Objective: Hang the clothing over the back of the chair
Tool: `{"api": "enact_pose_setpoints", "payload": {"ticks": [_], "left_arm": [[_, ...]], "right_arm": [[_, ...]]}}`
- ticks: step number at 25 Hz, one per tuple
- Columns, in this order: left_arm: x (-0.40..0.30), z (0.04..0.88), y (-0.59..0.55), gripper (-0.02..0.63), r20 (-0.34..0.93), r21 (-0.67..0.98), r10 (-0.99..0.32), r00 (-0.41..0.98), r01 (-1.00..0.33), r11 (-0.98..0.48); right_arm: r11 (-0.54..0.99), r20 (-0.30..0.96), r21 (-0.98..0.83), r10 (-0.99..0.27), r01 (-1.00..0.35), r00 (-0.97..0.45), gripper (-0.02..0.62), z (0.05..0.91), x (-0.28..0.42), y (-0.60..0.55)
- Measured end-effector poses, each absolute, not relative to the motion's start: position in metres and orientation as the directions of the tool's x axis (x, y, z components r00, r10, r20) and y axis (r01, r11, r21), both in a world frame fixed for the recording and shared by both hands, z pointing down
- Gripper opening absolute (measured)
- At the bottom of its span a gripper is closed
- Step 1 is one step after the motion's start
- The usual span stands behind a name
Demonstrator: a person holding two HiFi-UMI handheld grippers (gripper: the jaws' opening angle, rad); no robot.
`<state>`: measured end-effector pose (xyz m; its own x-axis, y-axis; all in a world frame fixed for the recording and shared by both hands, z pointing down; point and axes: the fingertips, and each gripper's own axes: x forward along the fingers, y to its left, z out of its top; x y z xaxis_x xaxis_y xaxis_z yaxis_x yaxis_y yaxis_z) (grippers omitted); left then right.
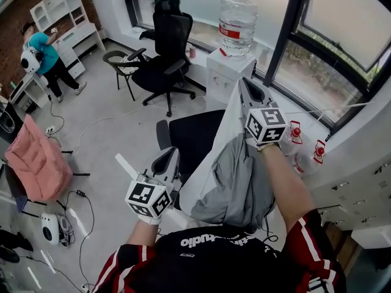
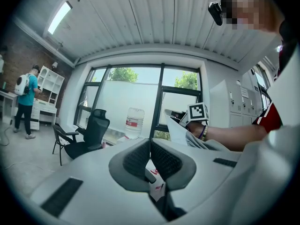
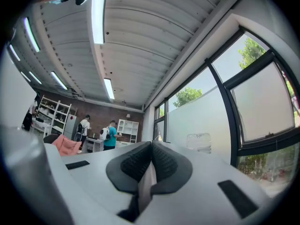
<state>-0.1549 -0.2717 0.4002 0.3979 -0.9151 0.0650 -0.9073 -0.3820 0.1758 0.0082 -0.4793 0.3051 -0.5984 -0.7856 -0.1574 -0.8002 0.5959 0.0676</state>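
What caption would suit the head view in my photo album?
The right gripper holds a white and grey garment up by a black chair.

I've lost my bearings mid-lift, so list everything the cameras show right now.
garment: 1, grey and white, hanging from the right gripper over the near chair
near chair: 1, black, under the garment
office chair: 1, black, by the window
armchair: 1, black, left of the office chair
water dispenser: 1, white with a clear bottle, at the window
spray bottles: 2, red-topped, right, near the window
pink clothing: 1, draped at far left
shelf unit: 1, white, top left
people: 3, far end; one in teal
left gripper: 1, grey, jaws together, left of the garment
right gripper: 1, grey, clamped on the garment
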Motion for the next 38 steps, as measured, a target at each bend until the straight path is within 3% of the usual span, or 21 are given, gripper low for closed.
{"api": "enact_pose_setpoints", "payload": {"ticks": [5, 16, 38], "left_arm": [[-0.161, 0.405, -0.271, 0.026, 0.074, 0.188, -0.917, 0.392, -0.909, -0.373], [-0.156, 0.414, -0.277, 0.026, 0.087, 0.199, -0.902, 0.424, -0.894, -0.401], [-0.127, 0.408, -0.265, 0.026, 0.066, 0.184, -0.860, 0.506, -0.853, -0.488]], "right_arm": [[0.566, -0.192, 0.081, -0.798, -0.820, -0.570, 0.014, 0.298, 0.010, -0.492], [0.573, 0.082, -0.001, -0.817, -0.820, -0.571, 0.015, 0.377, 0.013, -0.498], [0.638, 0.275, -0.033, -0.734, -0.769, -0.621, 0.015, 0.395, 0.053, -0.360]]}}
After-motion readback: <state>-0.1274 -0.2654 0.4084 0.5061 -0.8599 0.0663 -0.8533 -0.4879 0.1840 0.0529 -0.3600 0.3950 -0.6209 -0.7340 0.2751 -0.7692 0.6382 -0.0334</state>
